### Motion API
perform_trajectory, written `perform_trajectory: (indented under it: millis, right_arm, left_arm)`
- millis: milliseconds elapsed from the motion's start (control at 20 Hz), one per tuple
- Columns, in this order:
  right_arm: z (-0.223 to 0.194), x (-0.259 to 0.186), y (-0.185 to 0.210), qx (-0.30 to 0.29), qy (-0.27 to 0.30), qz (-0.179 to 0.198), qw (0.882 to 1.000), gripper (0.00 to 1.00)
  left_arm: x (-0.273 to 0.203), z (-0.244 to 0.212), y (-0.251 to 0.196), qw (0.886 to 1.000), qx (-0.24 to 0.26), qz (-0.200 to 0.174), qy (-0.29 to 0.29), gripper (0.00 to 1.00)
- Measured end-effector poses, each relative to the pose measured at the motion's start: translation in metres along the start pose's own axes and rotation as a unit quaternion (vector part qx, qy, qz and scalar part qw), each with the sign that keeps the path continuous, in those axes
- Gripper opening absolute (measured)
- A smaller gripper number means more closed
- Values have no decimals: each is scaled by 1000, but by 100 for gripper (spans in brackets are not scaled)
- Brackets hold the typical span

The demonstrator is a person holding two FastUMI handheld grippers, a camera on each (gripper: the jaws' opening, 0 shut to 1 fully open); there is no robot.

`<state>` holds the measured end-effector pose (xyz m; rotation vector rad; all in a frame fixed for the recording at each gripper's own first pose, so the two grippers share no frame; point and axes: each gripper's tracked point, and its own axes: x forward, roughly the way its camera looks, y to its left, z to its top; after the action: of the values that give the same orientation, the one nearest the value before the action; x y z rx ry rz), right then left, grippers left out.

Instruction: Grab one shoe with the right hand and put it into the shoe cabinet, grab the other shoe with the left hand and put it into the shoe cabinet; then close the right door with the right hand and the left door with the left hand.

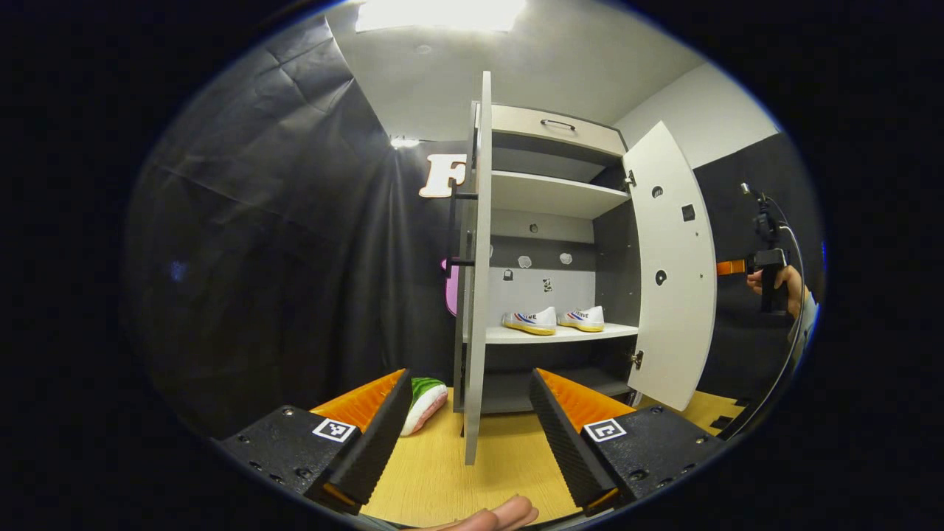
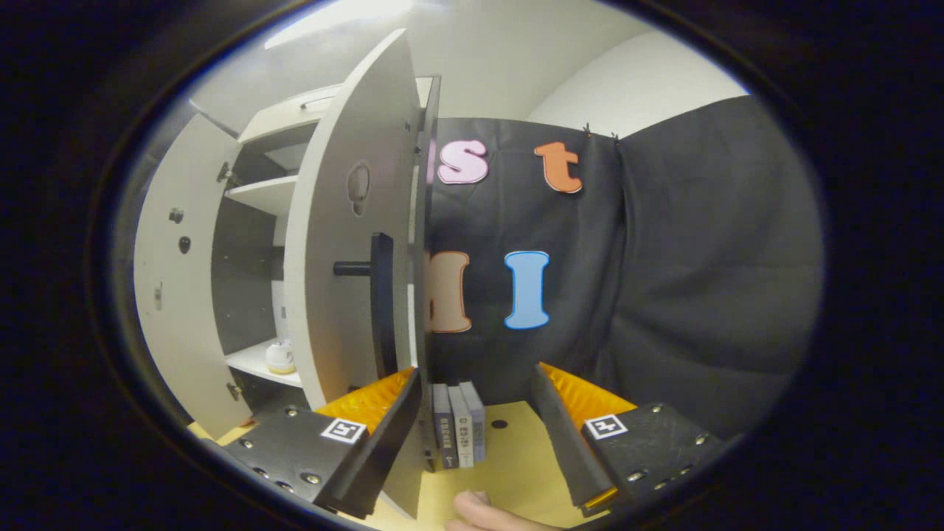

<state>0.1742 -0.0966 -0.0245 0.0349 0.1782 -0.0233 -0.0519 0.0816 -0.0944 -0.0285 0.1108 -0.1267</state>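
Two white shoes (image 1: pixel 531 321) (image 1: pixel 582 318) stand side by side on the lower shelf of the shoe cabinet (image 1: pixel 557 195). Both doors stand open. The left door (image 1: pixel 476 258) is edge-on, right in front of my left gripper (image 1: pixel 470 376), which is open with the door's edge in line between its fingers. The right door (image 1: pixel 671 265) swings out; behind it a hand holds my right gripper (image 1: pixel 767 273). In the right gripper view the right door (image 2: pixel 346 243) with its black handle (image 2: pixel 380 302) is close, just left of my open right gripper (image 2: pixel 478 372). One shoe (image 2: pixel 280 356) peeks past the door.
The cabinet stands on a yellow wooden table (image 1: pixel 509 457). A green-and-pink watermelon-patterned object (image 1: pixel 424 402) lies left of the left door. Several upright books (image 2: pixel 457 428) stand beside the cabinet's right side. Black cloth walls surround the booth.
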Motion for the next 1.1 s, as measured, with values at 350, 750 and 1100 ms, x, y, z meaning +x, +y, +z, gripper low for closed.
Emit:
perform_trajectory:
  millis: [350, 750, 1100]
  right_arm:
    - [-1, 8, 68, -13, -13, 48, 999, 93]
    - [-10, 4, 123, -11, -46, 61, 997, 97]
    - [-54, -53, 134, -14, -63, 75, 995, 96]
  left_arm:
    - [5, -2, 5, 1000, 5, 10, 6, 96]
    - [11, -1, 43, 999, 11, 45, 17, 94]
    - [41, 16, 68, 998, 3, 60, 4, 96]
